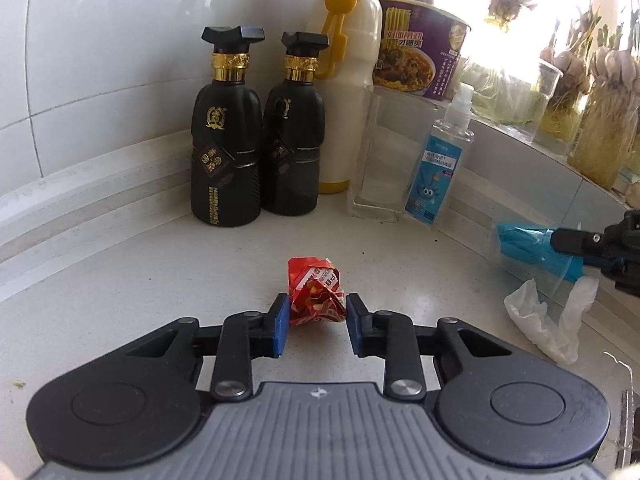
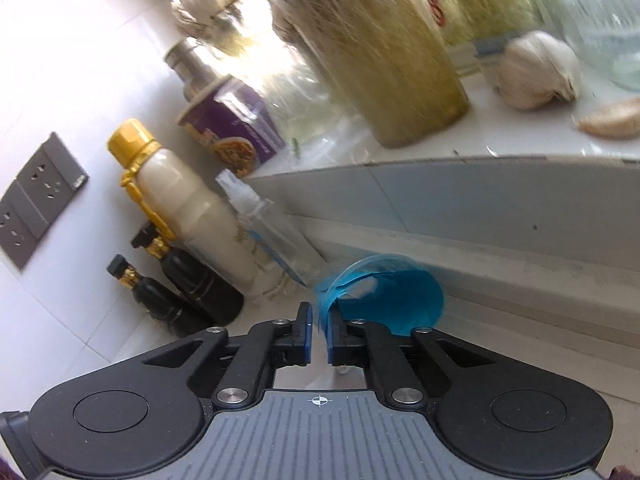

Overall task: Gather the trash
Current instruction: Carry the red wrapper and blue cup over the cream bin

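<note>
The crumpled red wrapper [image 1: 316, 296] lies on the near counter [image 1: 120, 280], between our left gripper [image 1: 316, 320] pads, which touch its sides. We should squeeze firmly before lifting. Far right, our right gripper [image 2: 319, 334] is clamped on the blue plastic wrapper [image 2: 384, 300]; lift it slowly, clear of the bottles.

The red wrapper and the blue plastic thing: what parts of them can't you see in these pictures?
- Red wrapper, left wrist view: its near end lies behind the left gripper; its print is too crumpled to read.
- Blue plastic, right wrist view: the pinched edge is hidden between the pads of the right gripper, and blurred.
- Blue plastic, left wrist view: the right gripper covers its right end.
</note>
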Available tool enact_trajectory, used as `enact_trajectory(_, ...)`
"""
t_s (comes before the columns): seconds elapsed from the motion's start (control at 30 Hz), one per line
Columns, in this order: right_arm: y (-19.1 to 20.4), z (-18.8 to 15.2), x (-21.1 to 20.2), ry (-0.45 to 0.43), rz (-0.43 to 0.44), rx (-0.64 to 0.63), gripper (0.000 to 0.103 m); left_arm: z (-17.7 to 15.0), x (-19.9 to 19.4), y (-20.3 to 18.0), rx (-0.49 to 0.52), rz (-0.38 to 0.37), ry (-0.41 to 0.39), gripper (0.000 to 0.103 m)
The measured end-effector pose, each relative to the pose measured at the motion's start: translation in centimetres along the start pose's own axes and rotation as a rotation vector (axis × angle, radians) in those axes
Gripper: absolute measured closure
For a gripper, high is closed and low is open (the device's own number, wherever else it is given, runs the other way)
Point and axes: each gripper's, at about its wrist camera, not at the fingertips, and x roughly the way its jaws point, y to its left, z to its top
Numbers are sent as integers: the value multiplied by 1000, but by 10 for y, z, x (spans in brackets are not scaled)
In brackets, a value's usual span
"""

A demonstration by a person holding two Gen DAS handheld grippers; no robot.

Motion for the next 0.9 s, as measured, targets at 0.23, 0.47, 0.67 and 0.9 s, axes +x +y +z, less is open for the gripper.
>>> enact_trajectory(0.23, 16, 2, -13, -17, 7, -36, 100, 3, -17, 4, 4, 0, 0, 77)
enact_trajectory(0.47, 38, -3, -28, -10, 20, -70, 100, 4, -40, 14, -2, 26, 11, 77)
enact_trajectory(0.67, 64, -10, -42, 10, 21, -111, 100, 2, -64, 26, -12, 42, 15, 77)
enact_trajectory(0.9, 97, -24, -54, 55, 28, -148, 100, -6, -90, 34, -10, 70, 35, 77)
